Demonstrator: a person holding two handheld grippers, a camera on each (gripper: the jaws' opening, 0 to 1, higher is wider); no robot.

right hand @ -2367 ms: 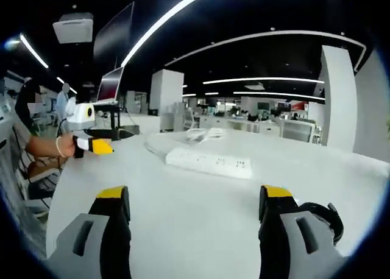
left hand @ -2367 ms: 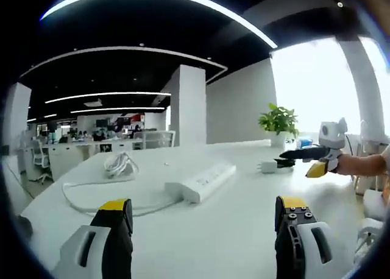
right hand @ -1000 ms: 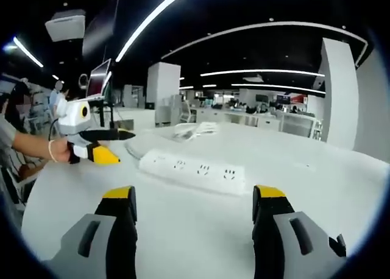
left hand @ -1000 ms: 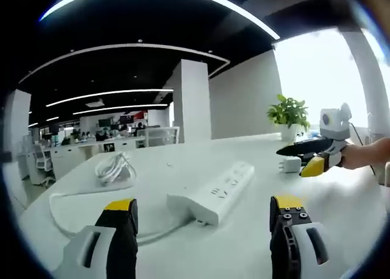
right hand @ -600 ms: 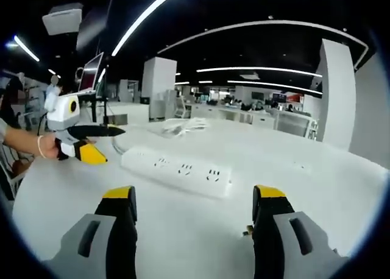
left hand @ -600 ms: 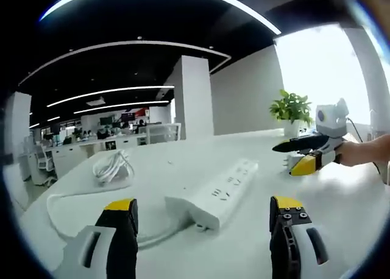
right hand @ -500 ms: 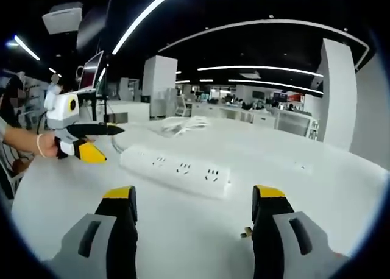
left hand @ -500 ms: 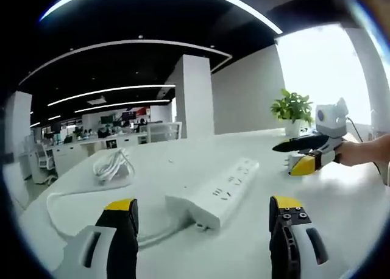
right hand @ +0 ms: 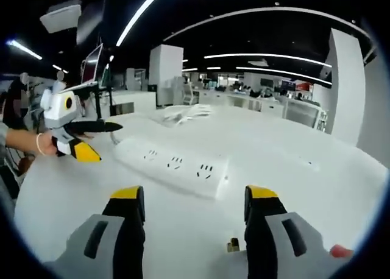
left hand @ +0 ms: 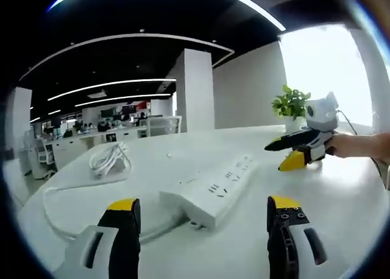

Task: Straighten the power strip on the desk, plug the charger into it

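A long white power strip lies slantwise on the white desk, its sockets facing up. Its cord loops off to the left toward a white cable coil. My left gripper is open, its jaws to either side of the strip's near end and short of it. In the right gripper view the strip lies across the middle. My right gripper is open just before its long side. A small brass-coloured bit sits low between the jaws; I cannot tell what it is. Each gripper shows in the other's view, right gripper and left gripper.
A potted plant stands at the desk's far edge by a bright window. The cable coil lies beyond the strip. A monitor on a stand rises behind the person's hand. Office desks and a white pillar fill the background.
Both views have closed in on the power strip, which looks larger and lower. In the left gripper view the right gripper has shifted left and now covers the white charger.
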